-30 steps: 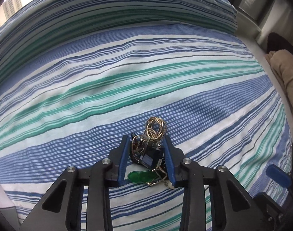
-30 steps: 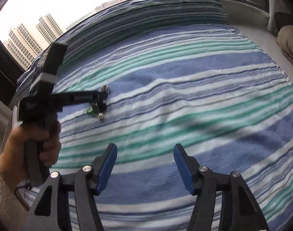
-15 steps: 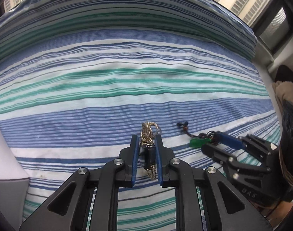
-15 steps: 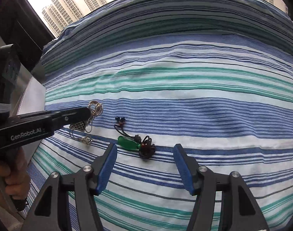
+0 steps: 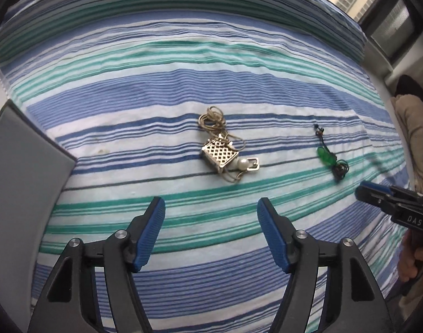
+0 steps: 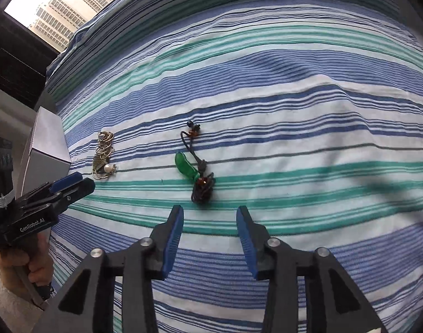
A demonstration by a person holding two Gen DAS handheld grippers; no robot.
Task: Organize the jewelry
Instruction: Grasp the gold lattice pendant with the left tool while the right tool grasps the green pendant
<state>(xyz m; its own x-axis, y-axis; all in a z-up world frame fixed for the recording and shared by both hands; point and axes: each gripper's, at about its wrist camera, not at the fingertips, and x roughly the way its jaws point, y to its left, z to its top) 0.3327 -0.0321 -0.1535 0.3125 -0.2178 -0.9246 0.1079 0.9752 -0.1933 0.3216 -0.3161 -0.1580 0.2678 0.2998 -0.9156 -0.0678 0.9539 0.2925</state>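
Striped bedspread [image 5: 183,88] | gold necklace [image 5: 225,149] mid-sheet | green pendant [image 6: 188,165] apart | grey box [image 5: 20,166] at left edge

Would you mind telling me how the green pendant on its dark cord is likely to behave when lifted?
The green pendant on its dark cord would probably dangle: the cord lies limp and bunched. The glossy pendant may slip between pads. It looks light, so it should drag easily across the striped bedsheet.

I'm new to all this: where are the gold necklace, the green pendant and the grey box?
gold necklace [image 5: 221,154], left wrist view, on its lattice charm.
green pendant [image 6: 186,166], right wrist view, on the green stone.
grey box [image 5: 20,166], left wrist view, on its flat top.
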